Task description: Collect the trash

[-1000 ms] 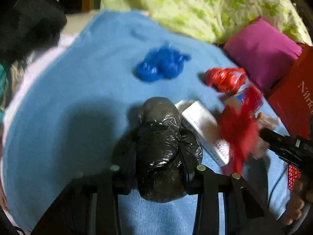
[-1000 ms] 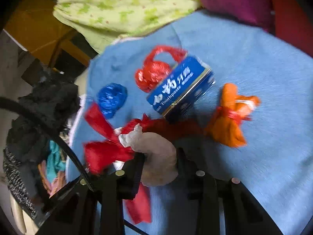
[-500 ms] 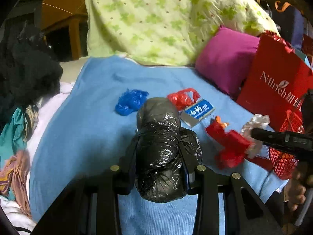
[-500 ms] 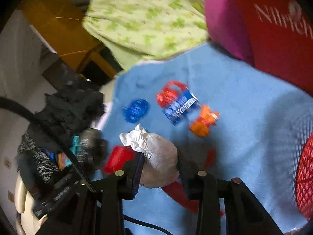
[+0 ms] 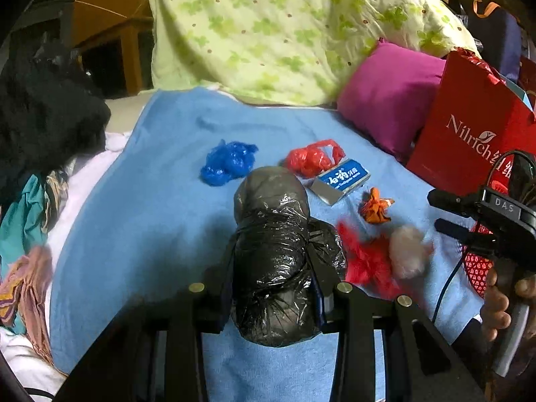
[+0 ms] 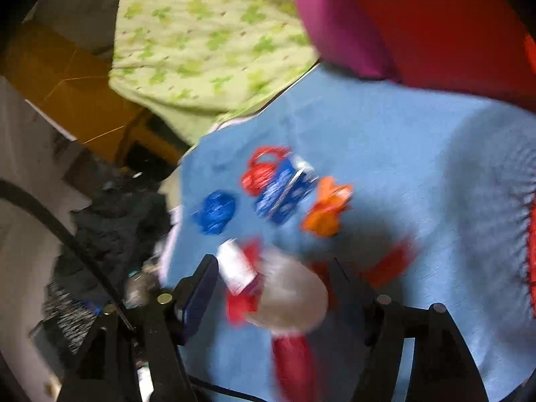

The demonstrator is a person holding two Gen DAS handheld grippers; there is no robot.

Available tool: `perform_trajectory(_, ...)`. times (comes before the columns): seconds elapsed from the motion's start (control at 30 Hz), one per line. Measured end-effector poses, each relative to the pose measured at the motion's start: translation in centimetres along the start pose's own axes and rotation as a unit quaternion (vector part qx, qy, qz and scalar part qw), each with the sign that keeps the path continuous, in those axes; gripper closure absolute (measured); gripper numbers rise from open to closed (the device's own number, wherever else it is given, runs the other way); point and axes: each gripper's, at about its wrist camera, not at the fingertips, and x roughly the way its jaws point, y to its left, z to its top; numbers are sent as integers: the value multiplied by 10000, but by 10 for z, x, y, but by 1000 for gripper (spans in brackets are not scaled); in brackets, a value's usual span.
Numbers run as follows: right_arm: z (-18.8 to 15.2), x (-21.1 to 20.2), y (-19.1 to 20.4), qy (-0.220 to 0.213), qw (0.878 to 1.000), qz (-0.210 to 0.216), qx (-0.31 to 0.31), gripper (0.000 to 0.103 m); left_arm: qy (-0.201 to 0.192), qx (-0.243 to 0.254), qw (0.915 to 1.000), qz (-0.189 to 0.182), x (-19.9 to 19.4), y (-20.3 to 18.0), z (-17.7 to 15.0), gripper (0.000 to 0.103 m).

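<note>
My left gripper [image 5: 268, 288] is shut on a black plastic bag bundle [image 5: 278, 251] and holds it above the blue blanket [image 5: 140, 234]. My right gripper [image 6: 274, 288] is open, its jaws spread wide. A pale crumpled wad with red plastic [image 6: 288, 298] is blurred between them, loose; it also shows in the left wrist view [image 5: 407, 251], below the right gripper [image 5: 449, 214]. On the blanket lie a blue bag [image 5: 227, 162], a red bag [image 5: 313, 157], a blue toothpaste box [image 5: 341, 181] and an orange wrapper [image 5: 375, 206].
A red mesh basket [image 5: 479, 268] sits at the blanket's right edge. A red paper bag [image 5: 469, 130] and a magenta pillow [image 5: 385, 104] stand at the right, a green quilt [image 5: 284, 26] behind. Dark clothes [image 5: 40, 110] pile up on the left.
My right gripper has opened and let go of the pale wad with red plastic, which is dropping beside the basket. My left gripper has kept its hold and drawn back slightly.
</note>
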Motion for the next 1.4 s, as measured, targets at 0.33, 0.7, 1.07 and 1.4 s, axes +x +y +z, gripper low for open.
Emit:
perform_trajectory(0.33, -13, 12, -3, 375, 9970, -442, -516, 31, 72, -50, 9999, -53, 11, 11, -8, 63)
perform_trajectory(0.7, -27, 85, 1, 1242, 9896, -722, -37, 42, 157, 88, 9998, -104, 16, 0, -13, 63)
perform_trajectory(1.07, 2, -7, 37, -210, 9971, 100, -720, 80, 104, 174, 9998, -17, 5, -6, -13, 63)
perform_trajectory(1.4, 33, -192, 19, -2160, 9732, 136, -773, 80, -159, 618, 9976, -278, -22, -48, -2, 63)
